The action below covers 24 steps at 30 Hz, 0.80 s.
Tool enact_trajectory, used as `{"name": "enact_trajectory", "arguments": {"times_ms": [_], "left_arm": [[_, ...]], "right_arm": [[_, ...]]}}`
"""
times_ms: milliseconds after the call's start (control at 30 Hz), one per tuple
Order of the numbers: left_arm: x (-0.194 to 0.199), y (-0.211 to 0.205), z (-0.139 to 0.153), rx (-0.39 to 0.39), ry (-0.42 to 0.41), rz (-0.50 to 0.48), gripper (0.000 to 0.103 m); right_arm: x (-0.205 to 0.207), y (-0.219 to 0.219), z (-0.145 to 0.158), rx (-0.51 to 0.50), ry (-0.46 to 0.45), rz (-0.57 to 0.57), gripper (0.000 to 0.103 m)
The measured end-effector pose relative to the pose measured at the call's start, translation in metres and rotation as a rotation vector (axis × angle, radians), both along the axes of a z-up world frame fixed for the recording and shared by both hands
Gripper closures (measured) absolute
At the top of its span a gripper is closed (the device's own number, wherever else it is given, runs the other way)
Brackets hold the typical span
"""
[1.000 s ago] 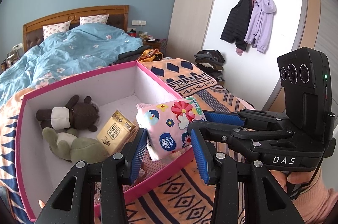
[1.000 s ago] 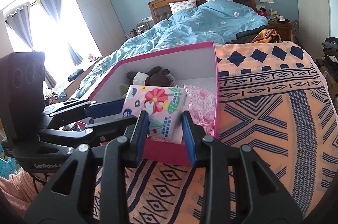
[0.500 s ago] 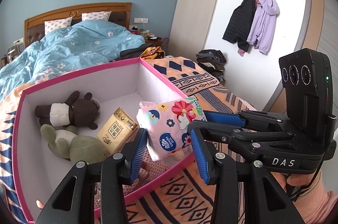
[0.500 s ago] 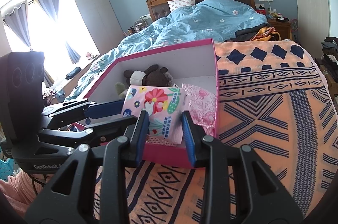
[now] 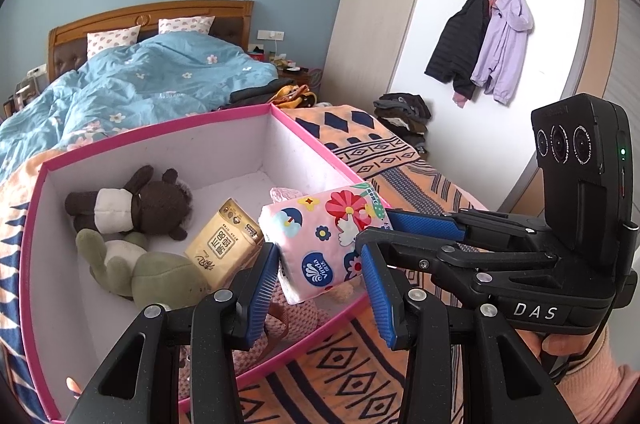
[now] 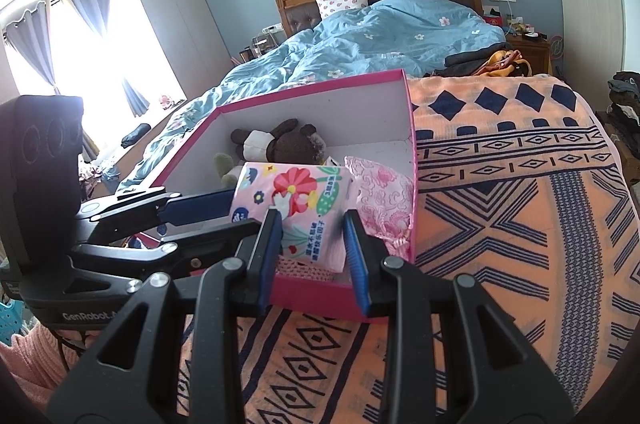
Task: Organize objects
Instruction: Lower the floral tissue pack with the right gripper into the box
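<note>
**Flowered tissue pack held over the pink box by both grippers**

A pink-rimmed box (image 5: 312, 140) with white inner walls sits on the orange patterned blanket (image 6: 520, 224) at the foot of a bed. The tissue pack (image 5: 324, 240), pink with flowers and a blue logo, hangs tilted above the box's near right corner.

The left gripper (image 5: 320, 276) has its blue pads on either side of the pack's lower end, and the pack looks pinched between them. The right gripper (image 6: 312, 244) clamps the pack from the other side, its pads pressing into the wrapper so that the wrapper creases. In the left wrist view the right gripper comes in from the right, over the box's right rim, with a hand (image 5: 560, 344) in a pink sleeve under it.

Inside the box, a brown plush toy (image 5: 136, 200) lies against the far left wall, and a green plush toy (image 5: 148, 272) lies just in front of it, touching it. A yellow tissue pack (image 5: 224, 244) leans near the middle, its lower edge against the green toy. A pink drawstring pouch (image 6: 384, 196) stands in the right corner, just behind the held pack. A pink knitted thing (image 5: 280, 324) lies on the box floor under the grippers.

A blue duvet (image 6: 380, 40) covers the bed beyond the box's far wall.
</note>
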State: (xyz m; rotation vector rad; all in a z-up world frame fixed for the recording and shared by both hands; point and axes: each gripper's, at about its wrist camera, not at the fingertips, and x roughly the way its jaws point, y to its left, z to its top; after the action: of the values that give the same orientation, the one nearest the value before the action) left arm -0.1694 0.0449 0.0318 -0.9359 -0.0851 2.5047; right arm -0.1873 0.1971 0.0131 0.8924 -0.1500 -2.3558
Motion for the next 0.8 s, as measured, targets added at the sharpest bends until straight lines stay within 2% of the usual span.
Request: {"name": "enact_trajectory", "arguments": {"times_ms": [800], "left_arm": [[-0.0069, -0.0062, -0.0063, 0.014, -0.032, 0.016, 0.06]], "right_arm": [[-0.008, -0.0072, -0.0044, 0.019, -0.012, 0.007, 0.068]]}}
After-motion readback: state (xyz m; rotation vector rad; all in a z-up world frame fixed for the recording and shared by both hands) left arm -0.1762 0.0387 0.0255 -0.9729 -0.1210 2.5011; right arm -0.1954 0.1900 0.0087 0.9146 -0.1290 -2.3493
